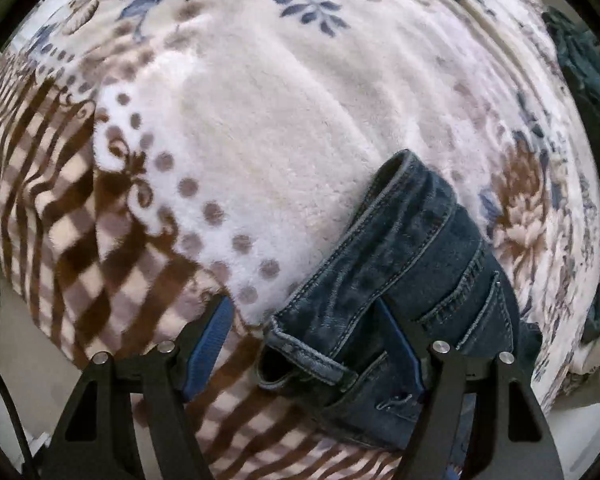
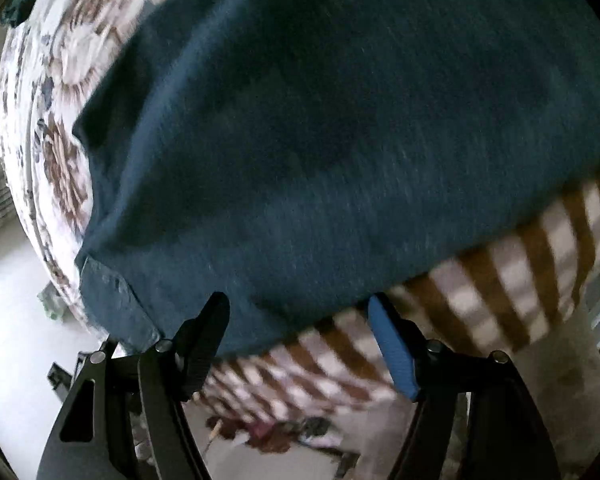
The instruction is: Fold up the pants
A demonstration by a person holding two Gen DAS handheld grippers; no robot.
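Observation:
The dark blue jeans [image 1: 412, 248] lie bunched on the blanket, low and right of centre in the left wrist view, waistband and belt loop nearest me. My left gripper [image 1: 302, 304] points down over them and is open. Its right finger [image 1: 398, 340] lies against the denim, while its left finger [image 1: 214, 336] stands clear over the blanket. In the blurred right wrist view, dark blue pants cloth [image 2: 320, 140] fills most of the frame, with a hemmed corner [image 2: 112, 296] at lower left. My right gripper [image 2: 298, 312] is open at the cloth's near edge, pressing on nothing.
A fleecy blanket [image 1: 260, 120] with blue and brown flowers and a brown checked border [image 1: 80, 248] covers the bed. Another dark garment [image 1: 580, 64] lies at the far right. Pale floor [image 2: 16, 312] and some clutter [image 2: 276, 436] show beside the bed.

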